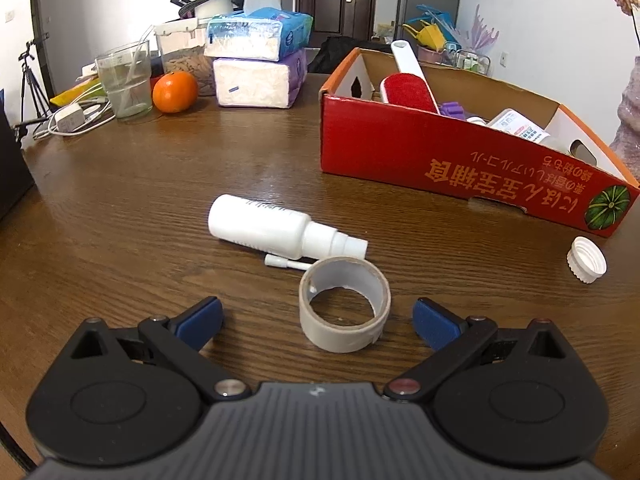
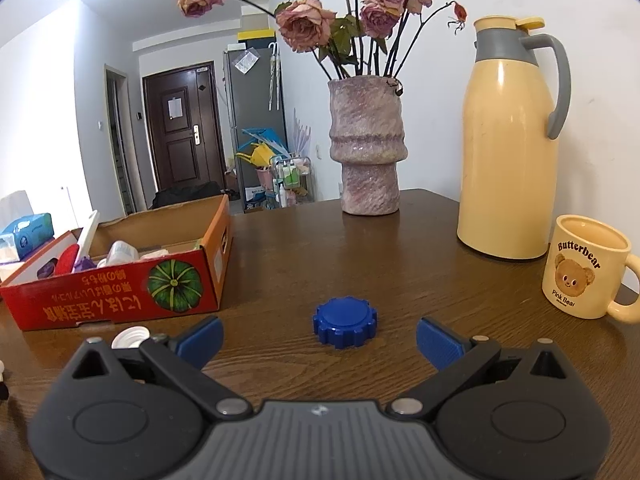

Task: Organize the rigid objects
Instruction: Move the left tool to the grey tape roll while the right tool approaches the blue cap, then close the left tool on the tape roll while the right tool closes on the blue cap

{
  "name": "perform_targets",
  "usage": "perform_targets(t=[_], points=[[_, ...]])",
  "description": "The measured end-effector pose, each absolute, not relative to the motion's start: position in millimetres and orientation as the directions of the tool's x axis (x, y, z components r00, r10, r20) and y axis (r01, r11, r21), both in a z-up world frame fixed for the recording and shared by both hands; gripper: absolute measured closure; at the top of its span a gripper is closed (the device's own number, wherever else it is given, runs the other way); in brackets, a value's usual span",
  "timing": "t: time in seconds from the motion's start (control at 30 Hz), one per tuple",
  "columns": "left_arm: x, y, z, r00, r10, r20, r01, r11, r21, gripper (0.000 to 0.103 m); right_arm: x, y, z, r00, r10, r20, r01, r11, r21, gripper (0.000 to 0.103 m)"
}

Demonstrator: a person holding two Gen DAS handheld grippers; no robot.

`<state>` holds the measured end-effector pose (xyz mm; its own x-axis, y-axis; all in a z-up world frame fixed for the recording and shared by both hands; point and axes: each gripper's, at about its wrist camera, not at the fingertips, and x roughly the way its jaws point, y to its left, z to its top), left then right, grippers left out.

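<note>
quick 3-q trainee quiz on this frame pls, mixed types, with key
1. True or false: the left gripper is shut on the tape roll.
2. The blue cap lies: A) in the red box B) on the table C) in the mug
3. Fill in: the white spray bottle lies on its ____.

Key: 1 false, open; 2 B, ahead of the open right gripper; 3 side.

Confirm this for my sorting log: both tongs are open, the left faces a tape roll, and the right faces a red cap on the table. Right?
Not quite: the cap is blue, not red. The right wrist view shows a blue cap on the table ahead of the open right tongs. The rest holds: the left tongs are open, facing the tape roll.
</note>
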<state>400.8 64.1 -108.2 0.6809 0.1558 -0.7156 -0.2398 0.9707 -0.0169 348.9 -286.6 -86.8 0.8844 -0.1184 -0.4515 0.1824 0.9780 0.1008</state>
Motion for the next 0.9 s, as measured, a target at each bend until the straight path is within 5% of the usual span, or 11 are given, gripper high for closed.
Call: perform_targets(t=[0.3, 0.6, 0.9], points=[[402, 60, -109, 0.687, 0.179, -0.704, -0.249, 0.969, 0.003, 0.006, 366, -290, -96, 0.852, -0.14, -0.504, 0.182, 0.983, 0.035, 0.0], [397, 57, -104, 0.715, 0.184, -0.674, -0.246, 0.969, 0.004, 0.058, 388, -297, -107, 0.81, -0.152, -0.567, 0.182, 0.983, -0.004, 0.0], [397, 56, -103, 0.722, 0.163, -0.673, -0.231, 0.973, -0.011, 0.058, 428, -308, -117, 0.771, -0.141, -0.621, 0.186, 0.983, 0.007, 0.0]])
